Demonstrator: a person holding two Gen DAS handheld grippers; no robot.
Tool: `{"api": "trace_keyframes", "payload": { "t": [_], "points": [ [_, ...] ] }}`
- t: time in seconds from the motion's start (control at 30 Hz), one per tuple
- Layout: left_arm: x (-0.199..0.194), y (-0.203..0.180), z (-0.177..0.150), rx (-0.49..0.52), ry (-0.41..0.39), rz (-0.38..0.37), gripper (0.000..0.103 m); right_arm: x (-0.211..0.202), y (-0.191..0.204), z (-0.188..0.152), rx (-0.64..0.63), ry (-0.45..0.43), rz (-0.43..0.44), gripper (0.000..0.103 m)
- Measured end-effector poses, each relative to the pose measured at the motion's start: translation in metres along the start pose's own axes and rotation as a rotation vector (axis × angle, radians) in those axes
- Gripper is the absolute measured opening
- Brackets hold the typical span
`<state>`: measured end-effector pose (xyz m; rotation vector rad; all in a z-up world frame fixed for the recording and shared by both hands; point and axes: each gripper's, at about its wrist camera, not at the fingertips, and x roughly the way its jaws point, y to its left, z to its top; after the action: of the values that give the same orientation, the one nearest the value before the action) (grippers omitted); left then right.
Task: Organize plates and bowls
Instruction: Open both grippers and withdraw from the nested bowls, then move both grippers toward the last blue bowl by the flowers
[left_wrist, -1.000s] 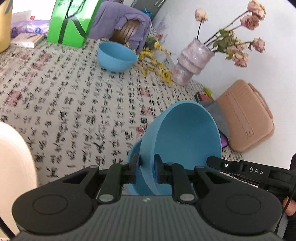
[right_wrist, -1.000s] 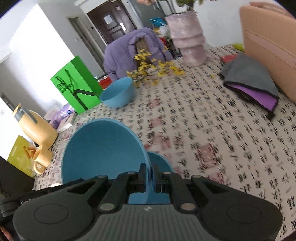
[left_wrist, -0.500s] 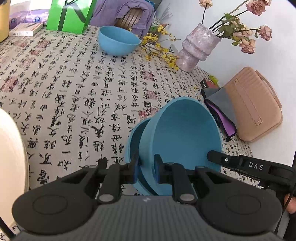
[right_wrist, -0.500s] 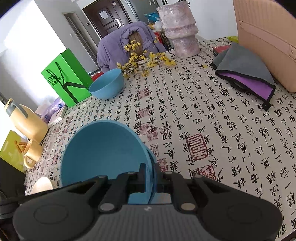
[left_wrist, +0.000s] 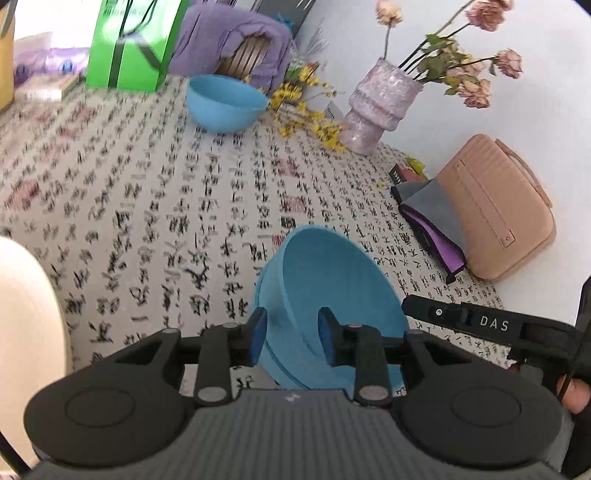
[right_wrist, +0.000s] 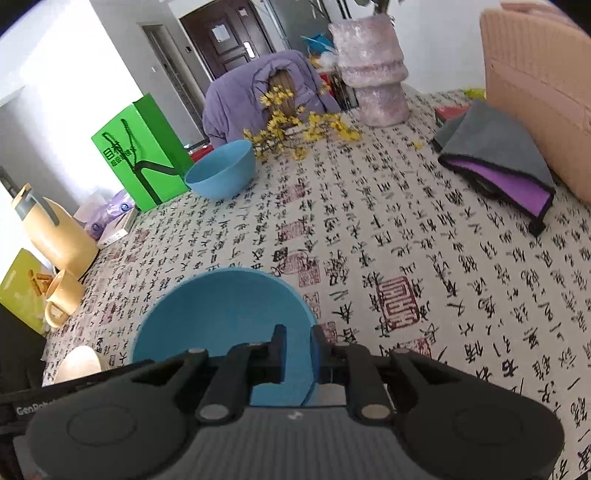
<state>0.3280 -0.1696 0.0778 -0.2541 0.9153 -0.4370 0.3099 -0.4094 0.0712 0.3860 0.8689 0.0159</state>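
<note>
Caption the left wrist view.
Left gripper opening around the stacked blue bowls' rim on the calligraphy tablecloth.

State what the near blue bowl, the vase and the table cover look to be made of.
Near blue bowl: likely plastic or melamine; uniform matte colour, thin rim, no glaze shine.
Vase: pale pink, rough and mottled, perhaps textured ceramic or glass; unclear.
Table cover: printed fabric, by its flat matte look, with black calligraphy and red seals.

each view is taken from just behind a gripper's fingers, tilted down over the tablecloth (left_wrist: 155, 192), with the nested blue bowls (left_wrist: 332, 295) seen close up from opposite sides. shared by both views are the far blue bowl (right_wrist: 221, 170), the green bag (right_wrist: 136, 147), the pink vase (left_wrist: 376, 107) and the tan case (left_wrist: 495, 206).
</note>
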Motion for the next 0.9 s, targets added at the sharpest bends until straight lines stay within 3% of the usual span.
{"api": "trace_keyframes", "payload": {
  "t": [0.2,0.27,0.33,0.4,0.47,0.53,0.6,0.77,0.9],
  "points": [
    [-0.022,-0.002,0.002,0.057,-0.073,0.011,0.030,-0.007,0.005,0.000,-0.018,-0.016,0.013,0.015],
    [-0.031,-0.002,0.000,0.079,-0.111,0.034,0.040,-0.011,0.009,-0.001,-0.036,-0.025,0.017,0.018],
    [-0.042,0.000,-0.005,0.108,-0.157,0.057,0.048,-0.018,0.014,-0.003,-0.069,-0.048,0.020,0.033],
    [-0.055,0.000,-0.012,0.153,-0.207,0.093,0.053,-0.028,0.019,-0.007,-0.109,-0.085,0.030,0.058],
    [-0.069,0.002,-0.024,0.194,-0.258,0.128,0.078,-0.039,0.025,-0.012,-0.154,-0.129,0.033,0.065],
    [-0.083,0.008,-0.038,0.216,-0.310,0.152,0.090,-0.050,0.033,-0.020,-0.214,-0.174,0.015,0.072],
    [-0.094,0.014,-0.053,0.225,-0.342,0.173,0.095,-0.059,0.042,-0.030,-0.289,-0.222,-0.010,0.081],
    [-0.118,0.038,-0.097,0.197,-0.398,0.256,0.103,-0.080,0.067,-0.071,-0.474,-0.360,-0.067,0.089],
    [-0.130,0.061,-0.123,0.165,-0.415,0.329,0.103,-0.093,0.081,-0.107,-0.515,-0.425,-0.066,0.095]
  ]
}}
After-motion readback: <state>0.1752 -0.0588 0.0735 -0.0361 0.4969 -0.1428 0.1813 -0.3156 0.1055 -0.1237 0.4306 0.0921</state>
